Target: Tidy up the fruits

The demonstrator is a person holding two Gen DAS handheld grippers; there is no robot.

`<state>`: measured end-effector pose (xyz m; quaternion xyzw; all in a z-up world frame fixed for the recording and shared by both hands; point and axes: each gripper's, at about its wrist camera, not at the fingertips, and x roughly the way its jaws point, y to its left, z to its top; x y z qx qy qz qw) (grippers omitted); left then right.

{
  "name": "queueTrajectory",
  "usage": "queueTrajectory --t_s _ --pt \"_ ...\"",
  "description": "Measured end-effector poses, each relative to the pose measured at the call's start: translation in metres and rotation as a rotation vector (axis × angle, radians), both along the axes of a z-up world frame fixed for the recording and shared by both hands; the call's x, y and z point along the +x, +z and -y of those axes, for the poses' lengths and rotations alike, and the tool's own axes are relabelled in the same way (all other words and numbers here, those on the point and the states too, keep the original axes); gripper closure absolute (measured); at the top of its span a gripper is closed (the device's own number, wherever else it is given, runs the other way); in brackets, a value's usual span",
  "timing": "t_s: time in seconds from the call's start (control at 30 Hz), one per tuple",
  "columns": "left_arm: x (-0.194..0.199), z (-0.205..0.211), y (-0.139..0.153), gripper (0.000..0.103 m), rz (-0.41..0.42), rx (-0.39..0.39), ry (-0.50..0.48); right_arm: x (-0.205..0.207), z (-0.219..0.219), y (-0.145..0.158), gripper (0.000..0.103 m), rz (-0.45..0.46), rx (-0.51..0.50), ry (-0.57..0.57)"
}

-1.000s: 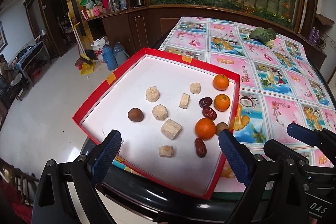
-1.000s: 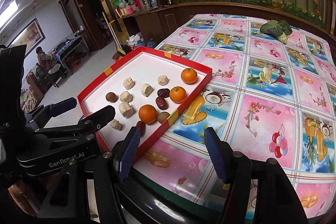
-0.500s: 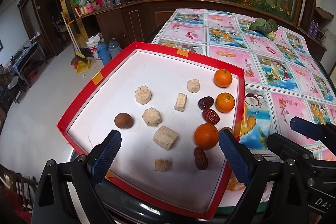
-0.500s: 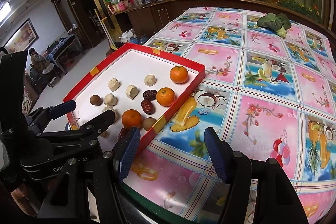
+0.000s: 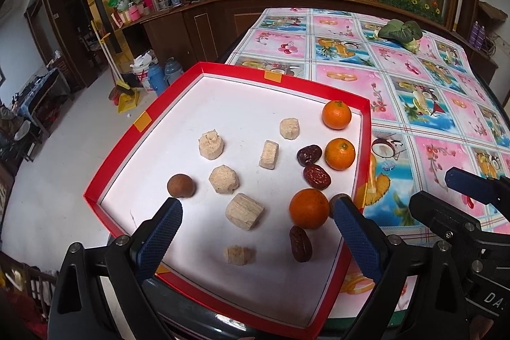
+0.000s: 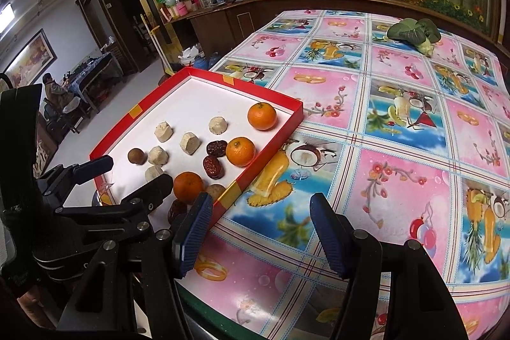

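Observation:
A red-rimmed white tray (image 5: 223, 67) sits at the table's near left corner. It holds three oranges: the far one (image 5: 336, 114), the middle one (image 5: 339, 154) and the near one (image 5: 308, 208). Three dark red dates lie beside them, one at the front (image 5: 300, 243). Several beige chunks (image 5: 244, 211) and a brown round fruit (image 5: 181, 186) lie to their left. My left gripper (image 5: 258, 236) is open and empty over the tray's near part. My right gripper (image 6: 261, 236) is open and empty over the tablecloth, right of the tray (image 6: 264, 148). The left gripper also shows in the right wrist view (image 6: 127, 174).
A colourful fruit-print tablecloth (image 6: 398, 148) covers the table. A green leafy vegetable (image 6: 414, 32) lies at the far end. A wooden cabinet with a planter runs behind the table. The floor drops off left of the tray, with bottles and a broom.
Both grippers have moved forward and lower toward the table, so the tray and fruit look closer. Both stay open, and nothing in the tray has moved.

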<state>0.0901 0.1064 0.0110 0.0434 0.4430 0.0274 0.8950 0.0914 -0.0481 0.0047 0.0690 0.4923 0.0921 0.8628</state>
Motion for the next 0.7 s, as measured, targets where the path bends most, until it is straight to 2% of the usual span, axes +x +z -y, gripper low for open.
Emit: queueTrajectory --t_s 0.7 --pt "-0.0005 -0.0072 0.0013 0.004 0.001 0.037 0.009 0.0025 -0.0061 0.0013 0.038 0.006 0.007 0.02"
